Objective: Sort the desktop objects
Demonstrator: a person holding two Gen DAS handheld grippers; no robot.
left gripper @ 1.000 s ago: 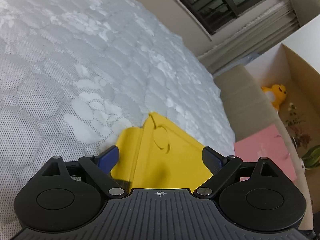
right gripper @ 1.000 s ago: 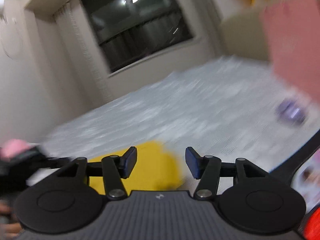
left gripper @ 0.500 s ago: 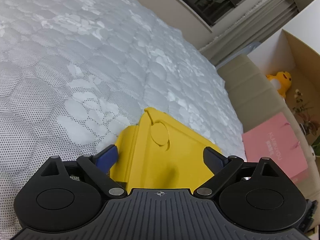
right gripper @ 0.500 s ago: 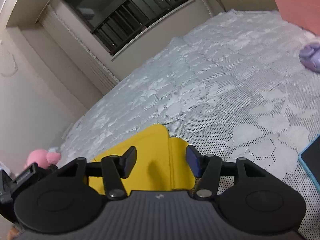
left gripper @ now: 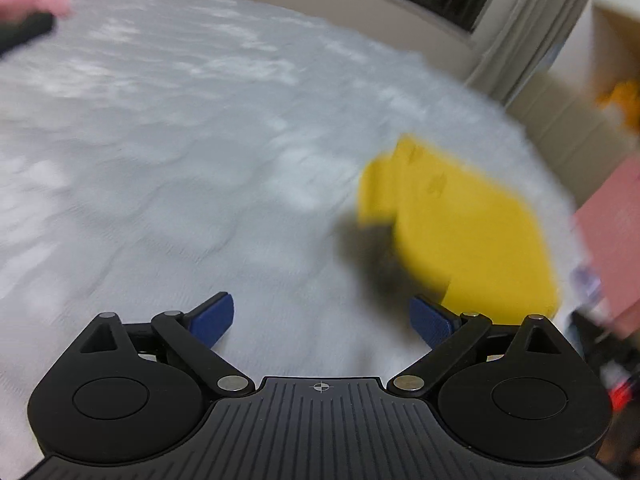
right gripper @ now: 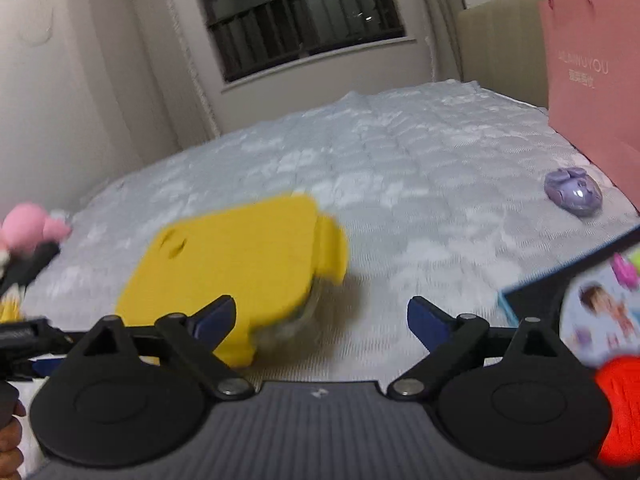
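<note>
A flat yellow case lies on the white quilted bed; it is blurred in both views. In the left wrist view it sits ahead and to the right of my left gripper, which is open and empty. In the right wrist view the yellow case lies ahead and to the left of my right gripper, which is open and empty too. Neither gripper touches it.
A small purple object lies at the bed's right side by a pink paper bag. A printed box and a red thing are at the right. A pink plush sits far left. A window is behind.
Both grippers let go of the yellow case and opened wide. The left gripper swung left, so the case is now at its right. The right gripper pulled back; the case lies at its left.
</note>
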